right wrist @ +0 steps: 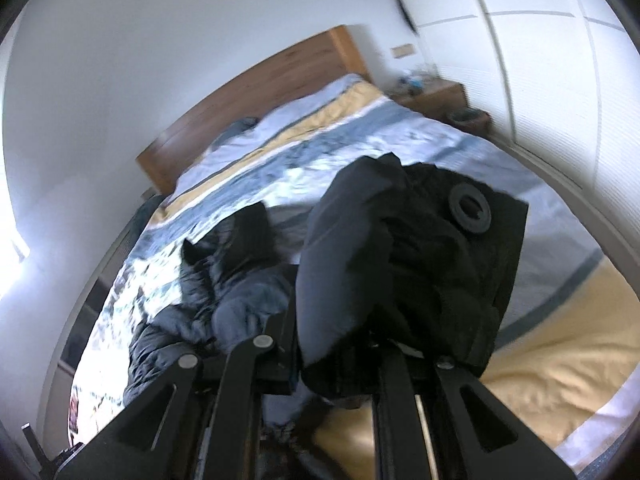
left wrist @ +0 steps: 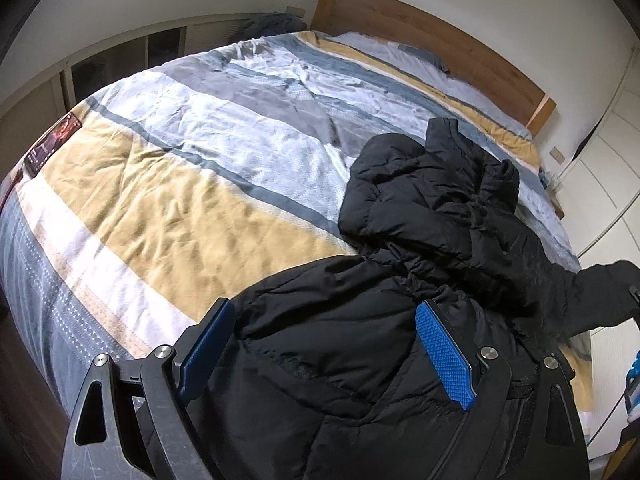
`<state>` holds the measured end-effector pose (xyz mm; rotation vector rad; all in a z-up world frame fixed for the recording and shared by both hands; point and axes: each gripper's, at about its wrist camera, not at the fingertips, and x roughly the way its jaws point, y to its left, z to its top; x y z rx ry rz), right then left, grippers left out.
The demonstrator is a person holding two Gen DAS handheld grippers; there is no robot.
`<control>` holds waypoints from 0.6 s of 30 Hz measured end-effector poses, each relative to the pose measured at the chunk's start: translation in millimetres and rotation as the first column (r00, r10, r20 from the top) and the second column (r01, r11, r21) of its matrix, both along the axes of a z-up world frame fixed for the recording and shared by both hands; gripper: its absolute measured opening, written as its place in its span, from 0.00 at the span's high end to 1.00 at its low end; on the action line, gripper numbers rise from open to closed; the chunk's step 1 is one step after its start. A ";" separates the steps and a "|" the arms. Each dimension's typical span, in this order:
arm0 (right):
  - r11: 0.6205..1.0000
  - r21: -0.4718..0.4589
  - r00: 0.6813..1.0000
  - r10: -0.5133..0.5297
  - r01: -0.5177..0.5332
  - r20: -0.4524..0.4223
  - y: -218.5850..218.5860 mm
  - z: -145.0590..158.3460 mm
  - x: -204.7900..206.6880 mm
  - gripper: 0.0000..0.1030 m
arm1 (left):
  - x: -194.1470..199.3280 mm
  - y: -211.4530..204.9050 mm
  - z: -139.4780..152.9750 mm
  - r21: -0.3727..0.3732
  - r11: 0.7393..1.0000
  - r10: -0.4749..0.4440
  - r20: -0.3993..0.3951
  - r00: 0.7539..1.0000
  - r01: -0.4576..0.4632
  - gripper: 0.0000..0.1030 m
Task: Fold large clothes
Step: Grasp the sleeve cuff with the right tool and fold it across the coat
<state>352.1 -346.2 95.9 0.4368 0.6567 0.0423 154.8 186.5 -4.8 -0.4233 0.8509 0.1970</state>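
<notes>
A black puffer jacket (left wrist: 432,216) lies crumpled on the near right part of a bed with a striped duvet (left wrist: 168,184). My left gripper (left wrist: 324,344) is open, its blue pads (left wrist: 444,352) spread wide over the jacket's lower part, holding nothing. My right gripper (right wrist: 340,344) is shut on a sleeve cuff of the jacket (right wrist: 408,264), which bulges up in front of its camera and hides the fingertips. The rest of the jacket (right wrist: 208,296) trails to the left in the right wrist view. The held sleeve also shows in the left wrist view (left wrist: 600,292).
A wooden headboard (left wrist: 424,28) stands at the far end. A phone (left wrist: 52,144) lies at the bed's left edge. A bedside table (right wrist: 436,98) and white wardrobe doors (right wrist: 540,60) are on the right. A low shelf unit (left wrist: 120,60) lines the left wall.
</notes>
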 end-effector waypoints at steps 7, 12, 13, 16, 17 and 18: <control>0.992 -0.041 0.993 0.121 -0.121 -0.005 78.8 4.5 3.4 0.89 | -16.2 23.5 0.1 -0.020 1.000 0.021 0.016 1.000 -0.021 0.12; 0.980 -0.052 0.981 0.189 -0.190 -0.030 121.5 -7.6 4.0 0.89 | -24.1 38.0 -2.4 -0.028 0.999 0.034 0.016 0.999 -0.033 0.12; 0.977 -0.056 0.979 0.203 -0.205 -0.036 130.5 -11.1 3.1 0.89 | -25.3 40.1 -2.6 -0.026 0.999 0.035 0.016 0.999 -0.035 0.12; 0.969 -0.054 0.970 0.238 -0.241 -0.053 152.7 -22.3 0.6 0.89 | -29.6 46.5 -3.3 -0.026 0.999 0.042 0.014 0.999 -0.042 0.12; 0.966 -0.053 0.967 0.249 -0.253 -0.060 159.4 -26.7 -0.9 0.89 | -30.4 48.9 -3.4 -0.027 0.999 0.044 0.014 0.999 -0.044 0.12; 0.962 -0.054 0.962 0.262 -0.266 -0.070 167.3 -31.4 -2.5 0.89 | -32.1 50.6 -3.2 -0.028 0.999 0.046 0.015 0.999 -0.045 0.12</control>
